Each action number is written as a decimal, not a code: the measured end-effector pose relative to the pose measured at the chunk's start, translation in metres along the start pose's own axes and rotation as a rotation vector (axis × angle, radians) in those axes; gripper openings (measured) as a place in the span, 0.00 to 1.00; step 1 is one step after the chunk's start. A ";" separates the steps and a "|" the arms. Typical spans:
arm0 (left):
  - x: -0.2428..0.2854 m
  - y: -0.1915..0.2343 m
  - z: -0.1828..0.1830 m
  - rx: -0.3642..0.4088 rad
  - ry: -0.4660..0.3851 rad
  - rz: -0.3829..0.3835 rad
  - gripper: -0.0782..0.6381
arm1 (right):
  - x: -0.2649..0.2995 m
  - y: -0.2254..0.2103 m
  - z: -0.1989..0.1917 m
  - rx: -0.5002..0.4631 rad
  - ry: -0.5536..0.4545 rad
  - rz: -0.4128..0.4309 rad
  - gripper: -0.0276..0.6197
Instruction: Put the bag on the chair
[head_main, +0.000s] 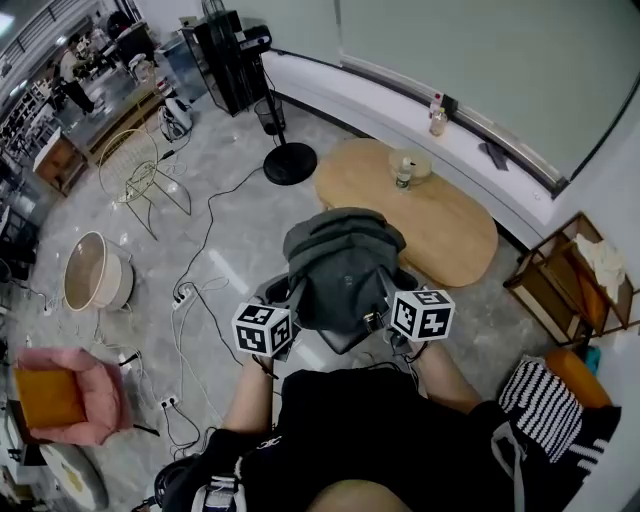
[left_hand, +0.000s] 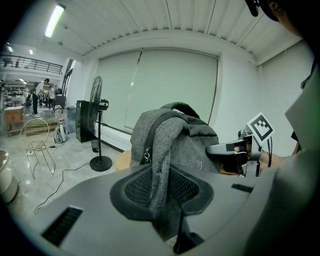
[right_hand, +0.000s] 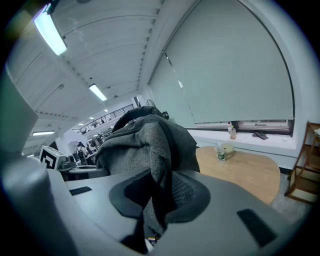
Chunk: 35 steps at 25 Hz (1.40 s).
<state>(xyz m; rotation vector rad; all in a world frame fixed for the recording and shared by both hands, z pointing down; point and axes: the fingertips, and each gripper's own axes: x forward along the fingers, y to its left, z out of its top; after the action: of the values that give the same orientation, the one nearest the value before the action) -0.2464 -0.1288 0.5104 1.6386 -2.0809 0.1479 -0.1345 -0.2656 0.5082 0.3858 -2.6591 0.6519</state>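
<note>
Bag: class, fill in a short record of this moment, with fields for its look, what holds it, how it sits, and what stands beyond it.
Thing: bag, grey fabric with dark straps
Left gripper: shut on a fold of the bag
Right gripper: shut on another fold
Pose: bunched up between the two grippers, in front of the person
Beyond it: oval wooden table with a bottle on it; floor fan to the table's left
Set down yet: cannot tell, since the bag hides what is under it
</note>
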 end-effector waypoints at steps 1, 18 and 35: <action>0.008 0.005 0.002 -0.005 0.005 -0.003 0.23 | 0.007 -0.004 0.002 0.004 0.006 -0.004 0.16; 0.127 0.109 0.012 0.127 0.197 -0.373 0.24 | 0.106 -0.025 -0.019 0.233 -0.006 -0.334 0.16; 0.220 0.119 -0.074 0.265 0.449 -0.660 0.24 | 0.129 -0.068 -0.117 0.461 0.051 -0.646 0.17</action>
<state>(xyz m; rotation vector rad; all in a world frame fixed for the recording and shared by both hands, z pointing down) -0.3716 -0.2641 0.6952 2.1224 -1.1610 0.5247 -0.1923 -0.2891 0.6846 1.2598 -2.1132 1.0142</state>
